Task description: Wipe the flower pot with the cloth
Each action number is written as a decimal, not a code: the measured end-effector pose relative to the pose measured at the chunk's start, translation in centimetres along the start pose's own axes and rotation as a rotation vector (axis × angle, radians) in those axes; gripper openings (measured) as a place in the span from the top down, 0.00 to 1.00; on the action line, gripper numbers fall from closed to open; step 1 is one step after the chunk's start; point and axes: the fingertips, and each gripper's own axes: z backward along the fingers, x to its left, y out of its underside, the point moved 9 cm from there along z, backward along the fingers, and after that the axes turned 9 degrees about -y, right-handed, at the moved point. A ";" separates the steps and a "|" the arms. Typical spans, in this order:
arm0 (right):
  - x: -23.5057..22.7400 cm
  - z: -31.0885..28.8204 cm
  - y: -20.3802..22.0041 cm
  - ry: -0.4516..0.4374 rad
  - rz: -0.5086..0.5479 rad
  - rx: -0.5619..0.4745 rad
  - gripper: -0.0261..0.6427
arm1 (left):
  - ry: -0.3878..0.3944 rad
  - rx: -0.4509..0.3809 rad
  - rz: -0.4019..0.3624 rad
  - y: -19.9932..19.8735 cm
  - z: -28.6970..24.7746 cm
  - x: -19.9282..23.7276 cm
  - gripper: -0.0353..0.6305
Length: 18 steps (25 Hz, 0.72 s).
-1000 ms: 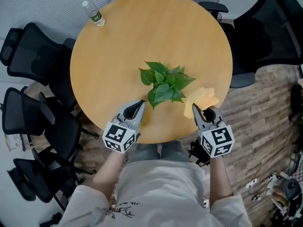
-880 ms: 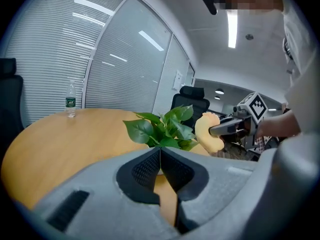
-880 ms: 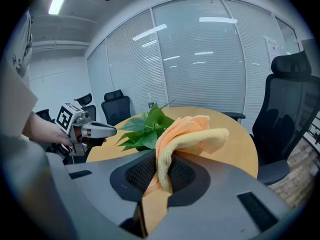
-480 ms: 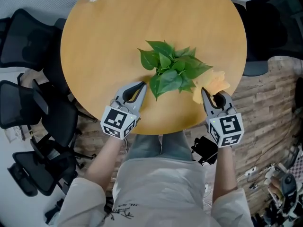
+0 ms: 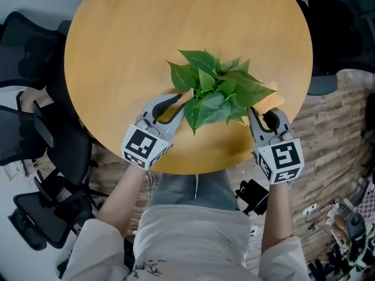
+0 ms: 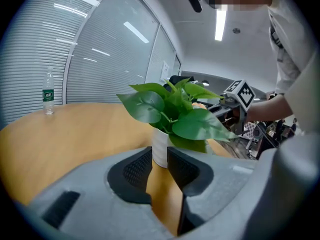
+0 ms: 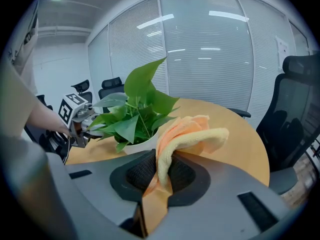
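The left gripper (image 6: 159, 159), whose dark ribbed jaws had just been opening to a narrow gap with nothing between them, pointed at the flower pot (image 6: 159, 140), which stood near the front edge of the round table (image 5: 135, 45). The right gripper (image 7: 162, 173) was clamped on the cloth (image 7: 192, 134), close to the pot's other side. That gap looked too slim for the pot's rounded wall. A careless nudge could likely tip or skid the smooth white pot on the glossy wood, and the fluffy, looped orange-yellow cloth might snag the broad, waxy leaves (image 6: 175, 109) overhanging the rim.
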 end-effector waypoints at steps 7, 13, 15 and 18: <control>-0.3 -2.4 0.3 0.002 0.018 -0.008 0.88 | 0.143 -0.039 -0.065 0.4 -1.8 0.2 0.56; -0.9 -3.7 0.4 -0.008 0.079 -0.016 0.88 | 0.211 -0.049 -0.166 0.0 -3.5 -0.2 0.45; -1.2 -4.0 0.4 -0.003 0.105 -0.007 0.88 | 0.249 -0.062 -0.186 -0.2 -4.1 -0.3 0.43; -1.5 -4.4 0.4 0.005 0.144 0.013 0.88 | 0.302 -0.079 -0.230 -0.5 -4.6 -0.5 0.43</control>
